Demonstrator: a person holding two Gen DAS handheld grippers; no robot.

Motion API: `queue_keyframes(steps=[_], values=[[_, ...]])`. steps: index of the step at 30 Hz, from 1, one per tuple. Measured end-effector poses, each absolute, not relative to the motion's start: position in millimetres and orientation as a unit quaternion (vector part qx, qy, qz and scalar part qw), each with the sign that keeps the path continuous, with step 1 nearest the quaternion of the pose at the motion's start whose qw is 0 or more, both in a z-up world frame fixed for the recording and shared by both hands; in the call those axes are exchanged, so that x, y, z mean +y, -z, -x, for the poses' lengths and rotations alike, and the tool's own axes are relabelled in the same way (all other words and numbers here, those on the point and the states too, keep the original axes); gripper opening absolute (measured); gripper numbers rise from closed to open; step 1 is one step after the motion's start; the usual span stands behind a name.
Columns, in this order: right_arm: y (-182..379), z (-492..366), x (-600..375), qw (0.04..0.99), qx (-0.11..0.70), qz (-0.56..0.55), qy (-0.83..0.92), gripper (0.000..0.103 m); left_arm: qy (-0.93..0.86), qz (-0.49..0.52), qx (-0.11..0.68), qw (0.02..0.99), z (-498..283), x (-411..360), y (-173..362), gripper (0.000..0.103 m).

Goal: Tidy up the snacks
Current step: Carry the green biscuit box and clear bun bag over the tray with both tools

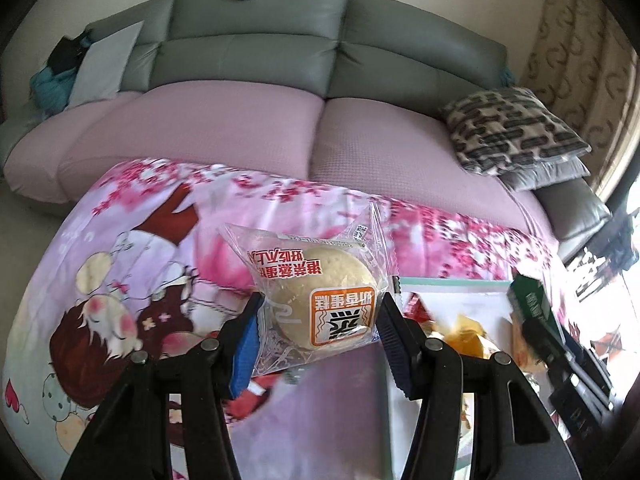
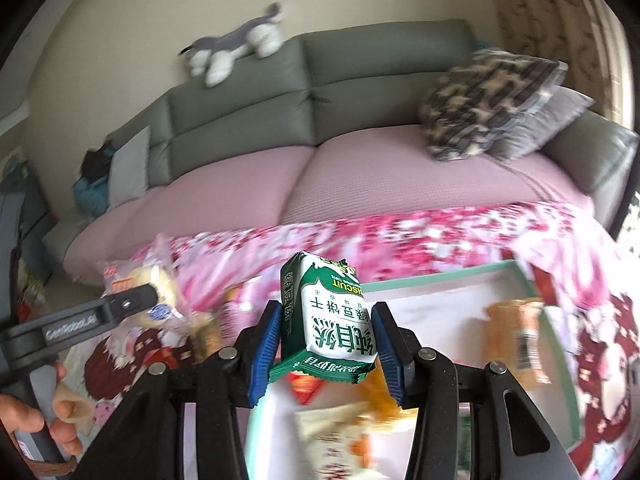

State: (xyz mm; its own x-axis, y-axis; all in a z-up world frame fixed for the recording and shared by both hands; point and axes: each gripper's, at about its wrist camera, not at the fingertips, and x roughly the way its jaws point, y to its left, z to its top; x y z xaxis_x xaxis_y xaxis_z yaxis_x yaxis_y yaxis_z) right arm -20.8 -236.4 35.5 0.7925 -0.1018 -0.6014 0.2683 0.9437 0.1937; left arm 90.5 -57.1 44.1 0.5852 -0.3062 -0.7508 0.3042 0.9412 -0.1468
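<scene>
The left tool [image 1: 320,312] grips a wrapped steamed cake [image 1: 320,300]; the right tool [image 2: 326,332] clamps a green biscuit pack [image 2: 326,320] upright, directly above the near-right mint-rimmed box [image 2: 440,278]

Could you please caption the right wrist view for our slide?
Right gripper jaws clamp a green-and-white biscuit packet above a mint-rimmed white tray of snacks.

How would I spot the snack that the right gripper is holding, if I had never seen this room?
Start at the grey sofa with pink seat covers; before it lies a pink floral cloth bearing a mint-rimmed white box. Over that box the right gripper clamps a green-and-white biscuit packet. Its neighbours are orange, red or clear wrappers; it alone is green, printed BISCUIT.
</scene>
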Motion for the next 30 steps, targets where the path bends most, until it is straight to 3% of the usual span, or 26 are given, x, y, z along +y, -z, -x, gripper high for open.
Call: queue_keyframes(steps=[12, 30], values=[[-36, 69, -325, 0.918, 0.293, -0.179, 0.198, 0.048, 0.246, -0.040, 0.427, 0.869, -64, -135, -37, 0.057], [-3, 46, -328, 0.905, 0.343, -0.175, 0.179, 0.048, 0.261, -0.072, 0.459, 0.846, -62, -182, 2, 0.057]])
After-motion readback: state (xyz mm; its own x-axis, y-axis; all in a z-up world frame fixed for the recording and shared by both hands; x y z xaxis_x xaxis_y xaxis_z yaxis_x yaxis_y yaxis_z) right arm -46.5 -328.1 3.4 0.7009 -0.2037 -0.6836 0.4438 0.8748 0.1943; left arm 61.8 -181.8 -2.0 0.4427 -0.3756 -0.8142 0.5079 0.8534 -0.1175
